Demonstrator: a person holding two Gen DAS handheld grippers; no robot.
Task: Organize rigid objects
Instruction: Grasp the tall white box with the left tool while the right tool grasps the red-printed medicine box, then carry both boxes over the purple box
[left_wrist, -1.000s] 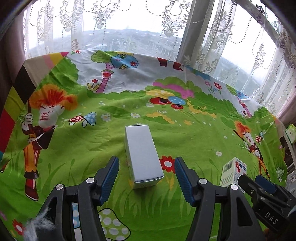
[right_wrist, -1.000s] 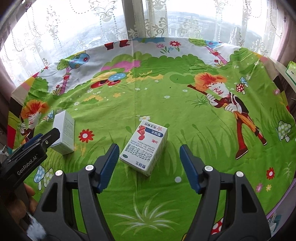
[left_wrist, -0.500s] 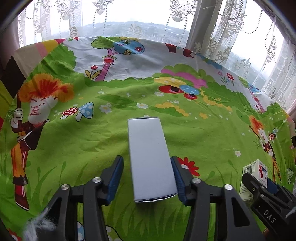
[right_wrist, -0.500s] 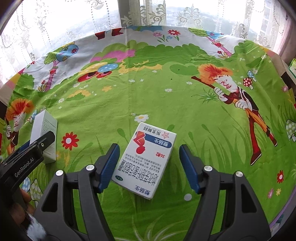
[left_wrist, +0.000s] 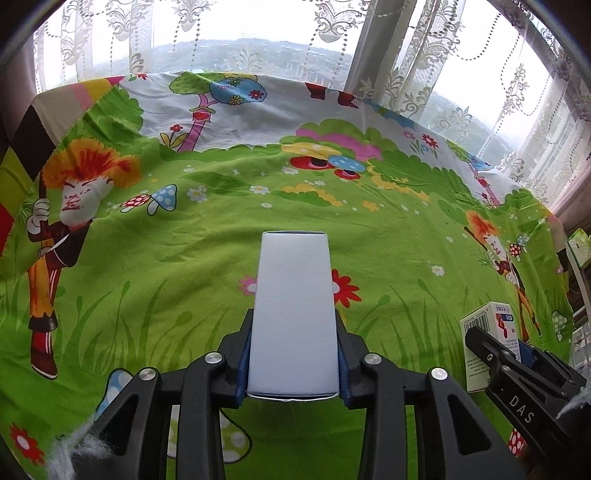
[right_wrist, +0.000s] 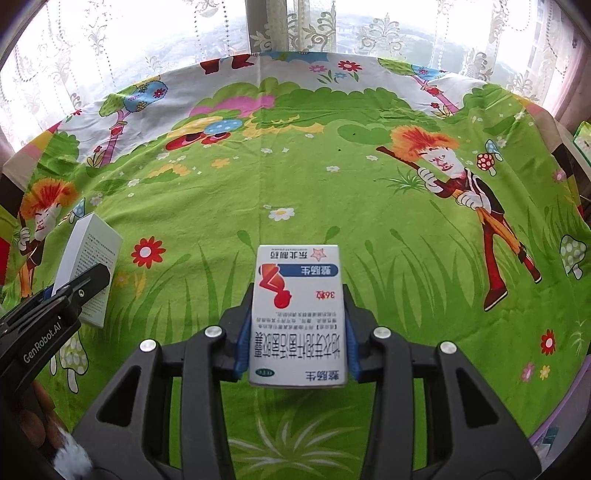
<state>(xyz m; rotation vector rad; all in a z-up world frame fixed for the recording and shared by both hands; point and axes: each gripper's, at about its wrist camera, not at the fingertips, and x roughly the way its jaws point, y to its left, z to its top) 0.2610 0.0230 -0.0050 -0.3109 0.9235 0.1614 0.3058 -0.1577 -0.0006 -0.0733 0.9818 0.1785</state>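
Fingers of the left gripper have just been closing and now clamp the plain white box by its long sides, blue pads pressed flat against it. Its upper face is blank; in the right wrist view the same box shows a side panel of fine print too small to read, and the arm in front of it bears the words "GenRobot.AI". Below lies the bench under a cartoon cloth of green grass, mushrooms and orange-haired figures.

Further right, the right gripper has also just been closing, and its fingers grip the printed medicine box on both sides. Its Chinese label reads upside down from here, with a red figure, a blue band, a star and "36". In the left wrist view that box is half hidden behind an arm marked "DAS". Lace curtains blur the window behind.
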